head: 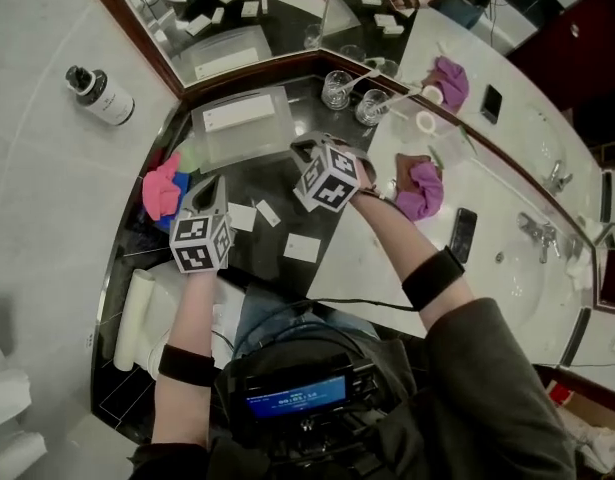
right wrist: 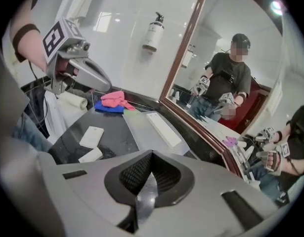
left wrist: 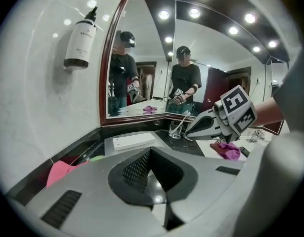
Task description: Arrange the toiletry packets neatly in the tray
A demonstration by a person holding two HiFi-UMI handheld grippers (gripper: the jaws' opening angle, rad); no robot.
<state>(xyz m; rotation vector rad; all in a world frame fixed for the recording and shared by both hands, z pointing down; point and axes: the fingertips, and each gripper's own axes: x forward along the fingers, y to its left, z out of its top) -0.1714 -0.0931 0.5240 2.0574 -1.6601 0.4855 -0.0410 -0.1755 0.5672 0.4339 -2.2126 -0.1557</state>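
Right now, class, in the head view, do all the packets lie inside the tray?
No: three packets lie on the counter outside the tray, which holds only one.

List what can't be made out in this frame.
- Right gripper view: right gripper shut, but only a grey sliver shows between its jaws; thin packet or background, unclear.
- Head view: left gripper and the right one cover parts of the counter; packets beneath would be hidden.
- Left gripper view: its body cuts off the near side of the tray; the label on the wall bottle is too small to read.
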